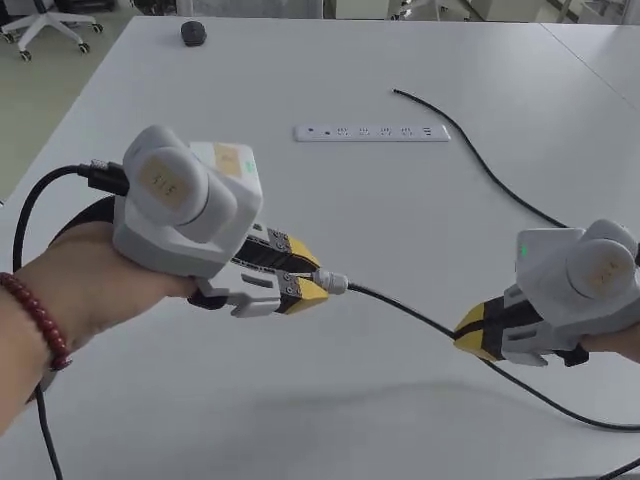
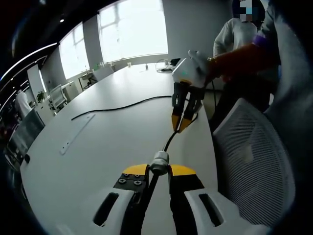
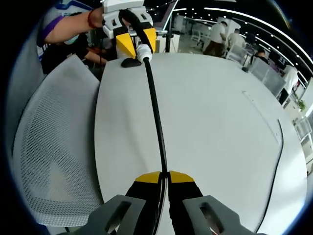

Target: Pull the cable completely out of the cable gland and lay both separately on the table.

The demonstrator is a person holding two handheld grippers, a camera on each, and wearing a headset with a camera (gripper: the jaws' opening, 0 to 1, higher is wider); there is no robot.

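Note:
A black cable (image 1: pixel 400 305) runs taut between my two grippers above the white table (image 1: pixel 330 210). My left gripper (image 1: pixel 312 283) is shut on the white cable gland (image 1: pixel 331 282), which sits at its yellow fingertips (image 2: pixel 159 162). The cable leaves the gland and stretches to my right gripper (image 1: pixel 468 335), which is shut on the cable (image 3: pixel 157 122) between its yellow tips (image 3: pixel 164 177). In the right gripper view the gland (image 3: pixel 143 53) shows at the far end of the cable. Beyond the right gripper the cable trails across the table toward the back (image 1: pixel 480 160).
A white power strip (image 1: pixel 371 132) lies at the middle back of the table. A dark mouse-like object (image 1: pixel 193 33) sits at the far edge. A mesh office chair (image 2: pixel 252 166) stands by the table's edge. Office chairs stand at the back left (image 1: pixel 45 25).

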